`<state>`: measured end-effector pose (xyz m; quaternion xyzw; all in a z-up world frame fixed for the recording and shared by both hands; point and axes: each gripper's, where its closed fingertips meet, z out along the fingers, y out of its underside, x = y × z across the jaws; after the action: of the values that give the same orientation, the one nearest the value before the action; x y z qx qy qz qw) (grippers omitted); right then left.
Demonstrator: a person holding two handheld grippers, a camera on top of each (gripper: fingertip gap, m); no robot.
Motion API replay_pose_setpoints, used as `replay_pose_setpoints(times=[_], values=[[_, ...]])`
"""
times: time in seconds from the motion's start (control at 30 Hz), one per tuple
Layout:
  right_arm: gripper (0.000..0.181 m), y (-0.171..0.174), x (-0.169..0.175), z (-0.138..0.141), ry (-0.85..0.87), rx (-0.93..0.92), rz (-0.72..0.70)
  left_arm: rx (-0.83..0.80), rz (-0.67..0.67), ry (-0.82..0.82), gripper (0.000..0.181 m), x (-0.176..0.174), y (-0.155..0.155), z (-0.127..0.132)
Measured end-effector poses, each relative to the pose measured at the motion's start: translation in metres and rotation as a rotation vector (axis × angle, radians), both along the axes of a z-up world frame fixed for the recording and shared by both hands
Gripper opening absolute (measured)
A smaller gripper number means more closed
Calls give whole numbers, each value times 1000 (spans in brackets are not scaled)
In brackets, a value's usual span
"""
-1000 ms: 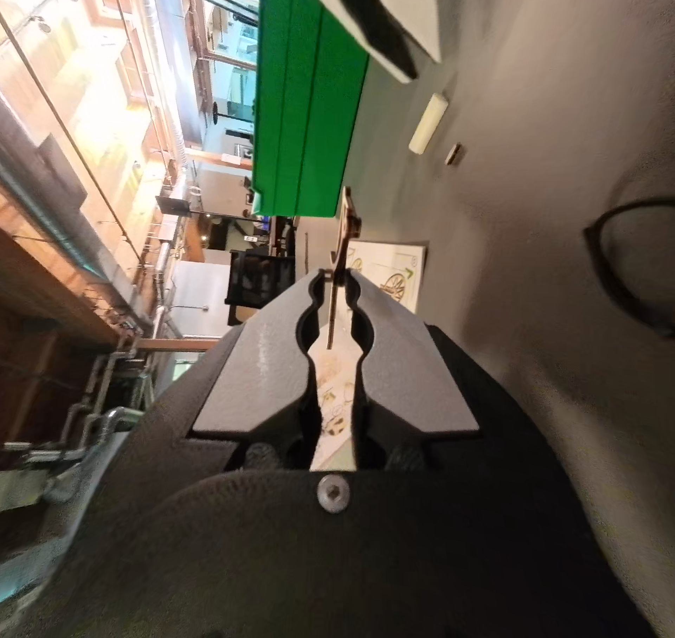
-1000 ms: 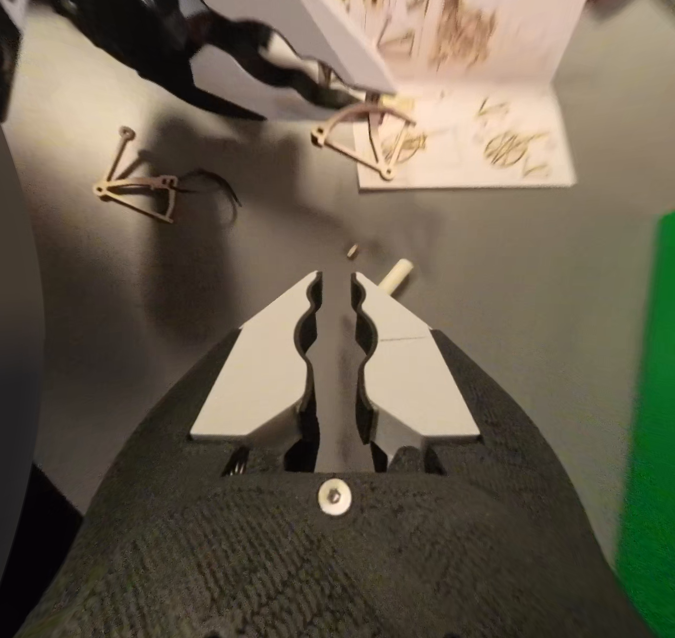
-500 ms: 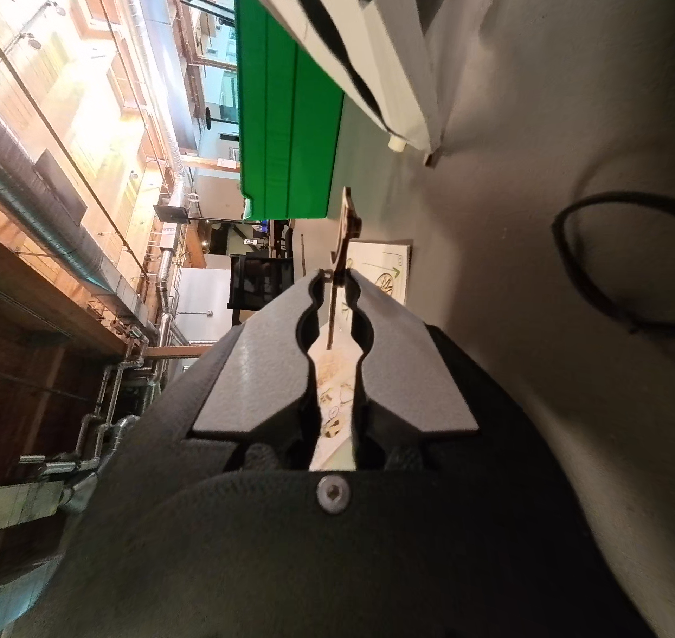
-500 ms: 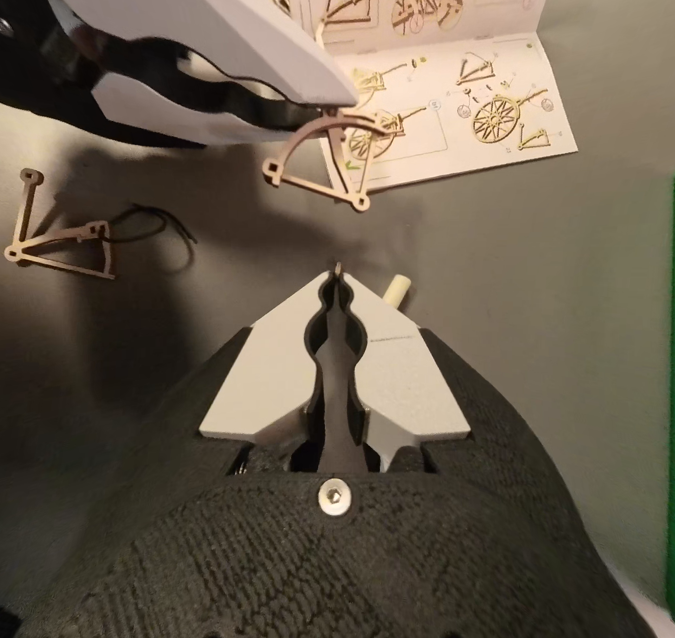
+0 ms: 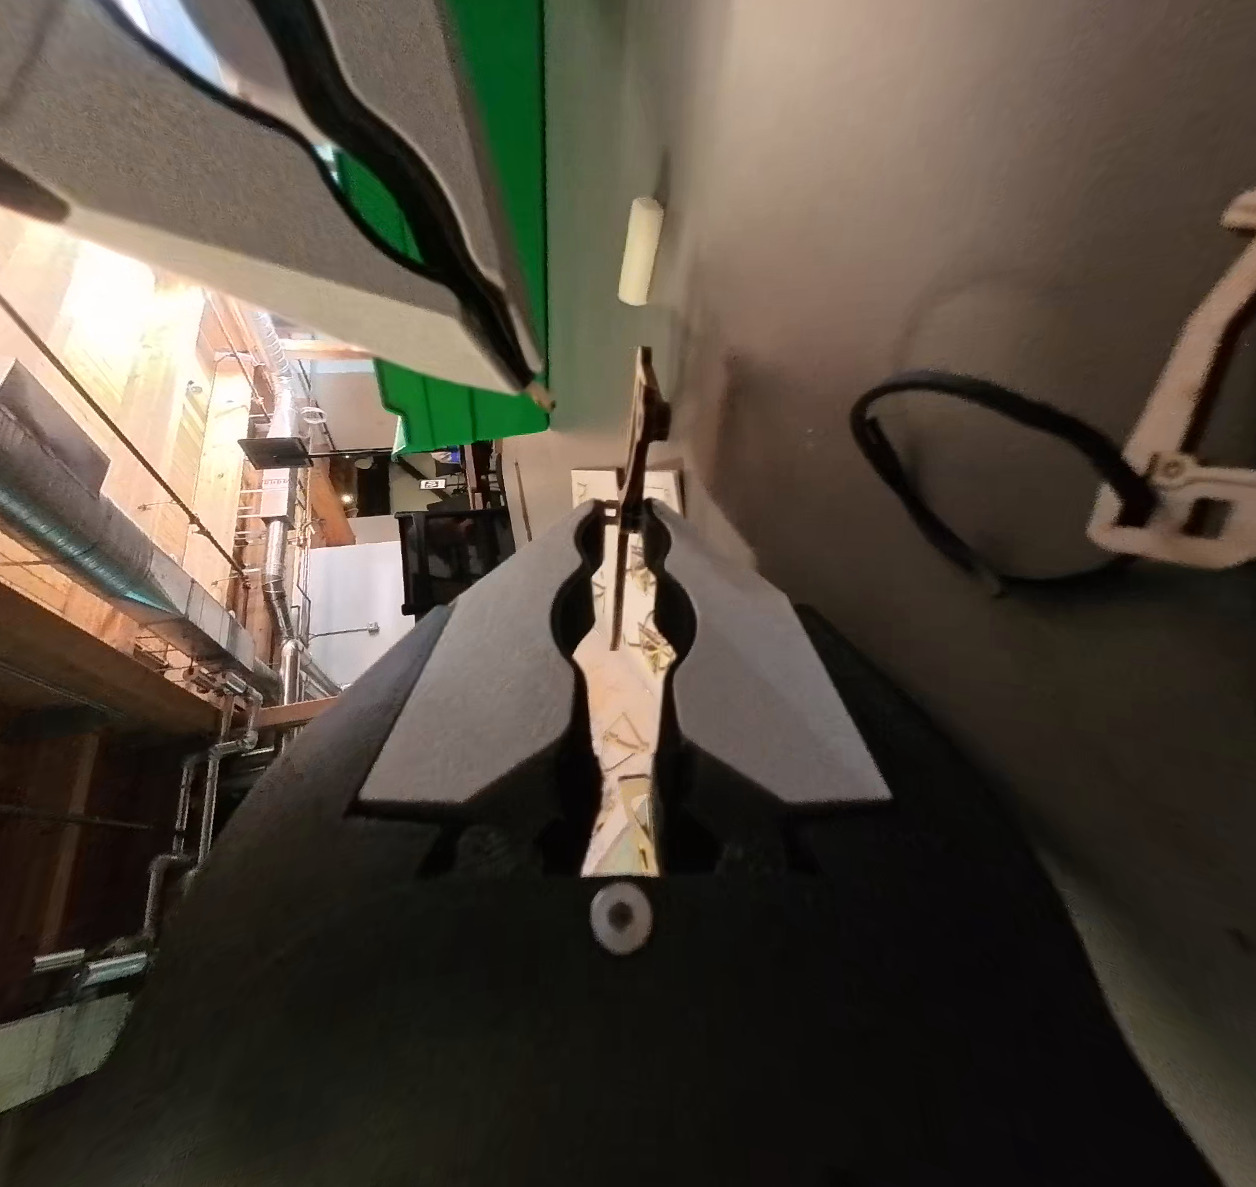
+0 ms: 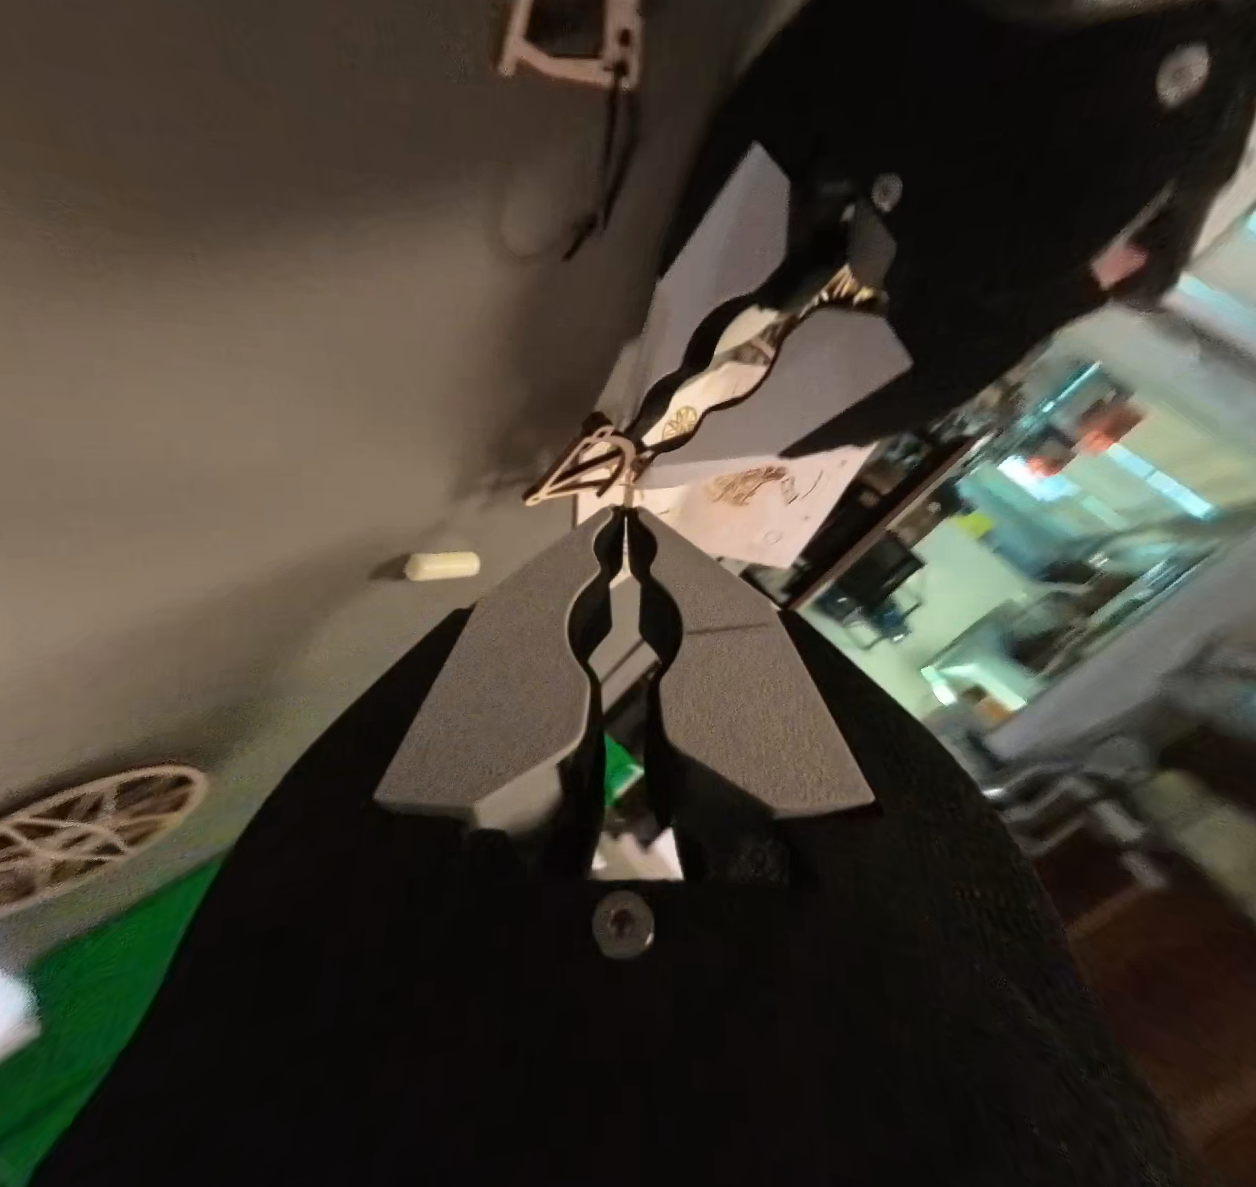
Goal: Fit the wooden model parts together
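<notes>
My left gripper [image 5: 625, 509] is shut on a thin wooden quadrant-shaped frame [image 5: 642, 420], seen edge-on and held above the grey table. In the right wrist view this frame [image 6: 578, 475] sticks out of the left gripper [image 6: 635, 454]. My right gripper [image 6: 624, 517] is shut on a tiny wooden peg [image 6: 624, 507], and its tip is right at the frame's corner. In the left wrist view the right gripper [image 5: 530, 383] comes in from the upper left with the peg [image 5: 542, 396] at its tip, a short way from the frame.
On the grey table [image 5: 951, 135] lie a white dowel [image 5: 639, 251], a second wooden frame [image 5: 1169, 475] with a black cord [image 5: 951, 420], and an instruction sheet [image 6: 761, 502]. A spoked wooden wheel [image 6: 88, 835] lies by a green bin [image 5: 489, 203]. About 5 cm separates my left fingertips from my right. From either gripper's tips it is about 7 cm to the white dowel [image 5: 639, 251].
My right gripper has shut on the tiny peg on the table, lifted and tilted, and brought it up to the frame. My left gripper keeps its grip.
</notes>
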<state>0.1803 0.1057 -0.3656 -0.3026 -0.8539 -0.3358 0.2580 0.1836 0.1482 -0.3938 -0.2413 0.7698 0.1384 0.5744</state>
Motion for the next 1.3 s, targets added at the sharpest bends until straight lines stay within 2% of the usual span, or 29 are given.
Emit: replay_pose_setpoints(times=[0.27, 0.47, 1.3], values=[[0, -1, -4, -12, -301, 115, 287, -38, -12, 41, 9, 0, -3, -9], [0, -4, -4, -20, -392, 135, 407, -47, -19, 41, 9, 0, -5, -9], [0, -9, -5, -22, -486, 112, 479, -46, -12, 48, 9, 0, -5, -9]])
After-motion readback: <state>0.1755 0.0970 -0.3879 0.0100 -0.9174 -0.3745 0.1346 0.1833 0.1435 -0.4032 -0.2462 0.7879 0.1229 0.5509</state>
